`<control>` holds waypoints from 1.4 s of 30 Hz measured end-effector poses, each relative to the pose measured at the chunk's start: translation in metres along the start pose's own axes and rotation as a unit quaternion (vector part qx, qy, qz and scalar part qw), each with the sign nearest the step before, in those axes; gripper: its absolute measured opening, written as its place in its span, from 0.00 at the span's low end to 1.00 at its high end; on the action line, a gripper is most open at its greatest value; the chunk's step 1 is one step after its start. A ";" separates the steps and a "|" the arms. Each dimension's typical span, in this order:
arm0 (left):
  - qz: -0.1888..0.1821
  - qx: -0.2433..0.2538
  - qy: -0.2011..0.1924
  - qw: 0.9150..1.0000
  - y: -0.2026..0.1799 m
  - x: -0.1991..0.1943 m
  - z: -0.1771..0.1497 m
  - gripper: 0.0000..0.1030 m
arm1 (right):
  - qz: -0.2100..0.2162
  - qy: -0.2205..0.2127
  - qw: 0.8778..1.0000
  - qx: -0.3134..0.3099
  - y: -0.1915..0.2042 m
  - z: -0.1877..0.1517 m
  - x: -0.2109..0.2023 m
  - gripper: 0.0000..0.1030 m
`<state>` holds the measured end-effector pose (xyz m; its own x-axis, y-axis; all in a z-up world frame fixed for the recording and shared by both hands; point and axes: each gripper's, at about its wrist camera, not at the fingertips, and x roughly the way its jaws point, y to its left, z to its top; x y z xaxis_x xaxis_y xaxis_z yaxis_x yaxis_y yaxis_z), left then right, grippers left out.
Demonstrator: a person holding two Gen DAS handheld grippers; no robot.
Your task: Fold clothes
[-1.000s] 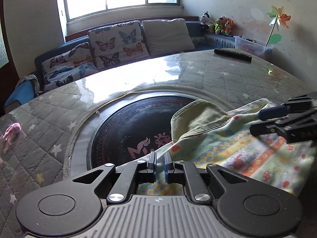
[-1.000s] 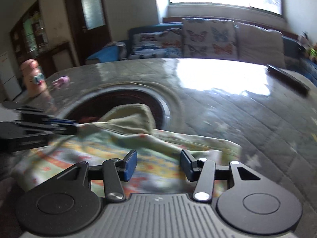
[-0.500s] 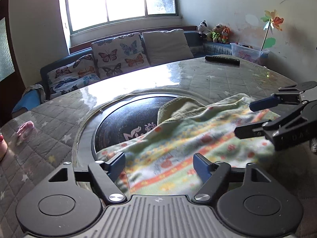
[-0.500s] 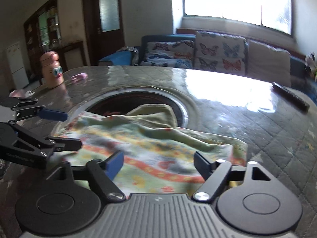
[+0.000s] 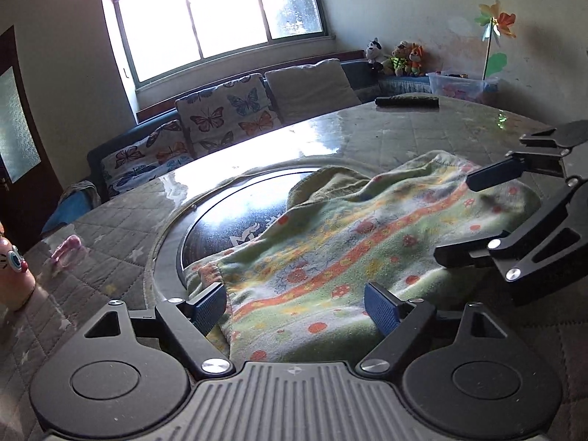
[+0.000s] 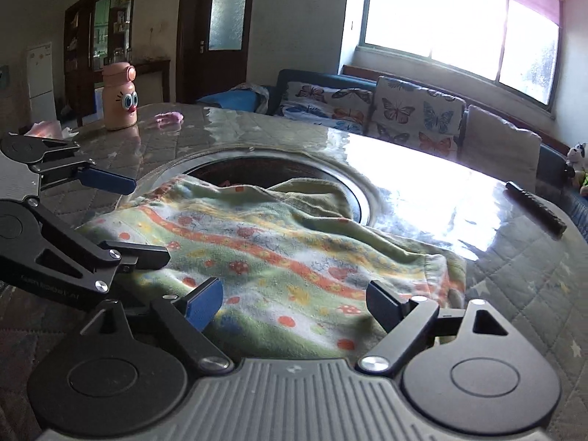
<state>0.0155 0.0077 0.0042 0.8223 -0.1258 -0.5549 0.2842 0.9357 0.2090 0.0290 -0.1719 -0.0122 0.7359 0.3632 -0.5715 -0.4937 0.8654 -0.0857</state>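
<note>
Now folded garment (image 5: 330, 257) lies untouched below both grippers' opening jaws.

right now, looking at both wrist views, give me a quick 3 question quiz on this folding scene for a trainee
1. True or false: the left gripper is clamped on the patterned garment.
2. Multiple choice: what lies near the far edge of the table? A) a black remote control B) a pair of scissors C) a folded newspaper
3. Short answer: what does the garment partly cover at the middle of the table?

Key
1. False. Its jaws are opening and its pads do not press the cloth; the same goes for the right gripper.
2. A, the remote control.
3. The dark round inset.
</note>
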 end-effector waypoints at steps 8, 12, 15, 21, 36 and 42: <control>0.003 -0.001 0.007 1.000 -0.005 0.002 -0.007 0.86 | -0.016 0.020 1.000 -0.004 -0.006 -0.017 -0.005 0.87; 0.006 -0.008 -0.001 1.000 -0.002 -0.005 -0.005 0.86 | -0.032 0.000 0.999 0.005 -0.014 -0.014 -0.019 0.88; 0.011 -0.011 -0.007 1.000 -0.001 -0.006 -0.003 0.87 | -0.040 -0.002 0.999 0.019 -0.021 -0.013 -0.018 0.88; 0.022 -0.027 0.011 0.999 0.009 -0.002 -0.012 0.87 | -0.034 0.026 0.998 0.050 -0.035 -0.028 -0.014 0.88; 0.065 -0.059 0.026 0.996 0.037 -0.002 -0.021 0.91 | -0.121 0.022 0.988 0.092 -0.077 -0.038 -0.030 0.93; 0.079 -0.067 0.035 0.994 0.045 0.003 -0.022 0.91 | -0.130 0.036 0.986 0.094 -0.087 -0.040 -0.024 0.95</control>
<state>0.0197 0.0564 -0.0059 0.8139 0.0456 -0.5792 0.0814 0.9781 0.1914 0.0359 -0.2694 -0.0238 0.7884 0.1004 -0.6069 -0.1925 0.9773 -0.0885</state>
